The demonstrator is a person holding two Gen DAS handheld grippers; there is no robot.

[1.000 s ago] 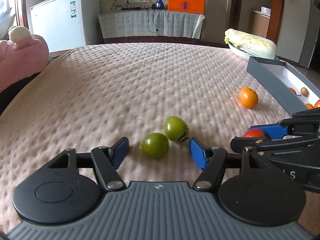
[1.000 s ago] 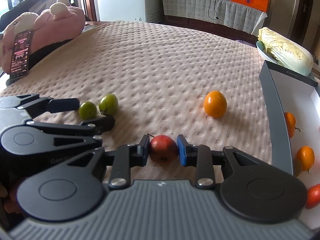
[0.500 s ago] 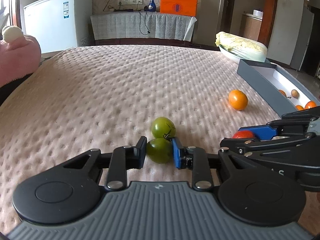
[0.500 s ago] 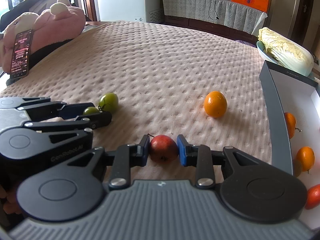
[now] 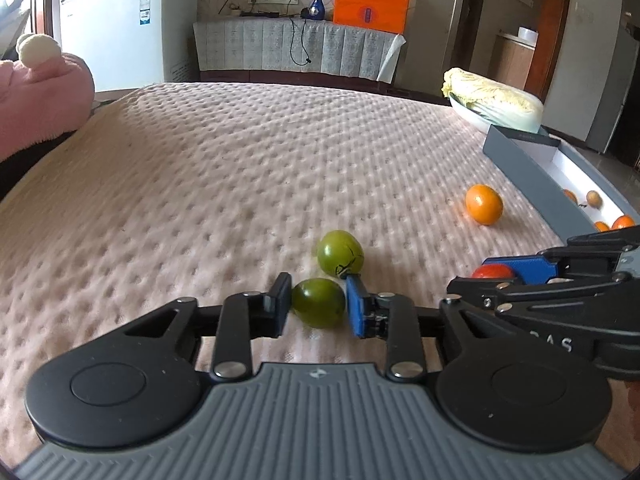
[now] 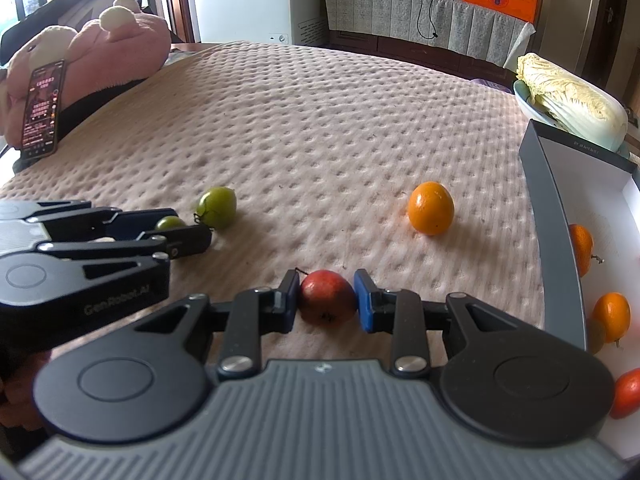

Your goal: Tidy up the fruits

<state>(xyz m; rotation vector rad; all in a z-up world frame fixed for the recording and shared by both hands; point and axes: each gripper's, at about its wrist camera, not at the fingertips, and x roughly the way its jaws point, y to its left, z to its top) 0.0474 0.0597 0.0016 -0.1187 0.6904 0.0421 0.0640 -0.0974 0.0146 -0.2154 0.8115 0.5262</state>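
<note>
My left gripper [image 5: 319, 304] is shut on a green tomato [image 5: 319, 303] low over the pink bedspread. A second green tomato [image 5: 340, 253] lies just beyond it, beside the right fingertip. My right gripper [image 6: 327, 302] is shut on a red tomato [image 6: 327, 303] near the bedspread's front. In the right wrist view the left gripper [image 6: 176, 229] shows at left with its green tomato [image 6: 170, 223] and the second one [image 6: 217, 212]. An orange [image 6: 431, 208] lies loose near the grey box [image 6: 554, 216], which holds several oranges and a red fruit.
A napa cabbage on a plate [image 6: 572, 100] sits beyond the box at the far right. A pink plush toy [image 6: 100, 52] with a phone [image 6: 42, 110] leaning on it lies at the left edge. A white fridge [image 5: 120, 28] and a cabinet stand behind the bed.
My left gripper was open around the near green tomato, then closed on it. It now holds it slightly farther forward. My right gripper stayed shut on the red tomato.
</note>
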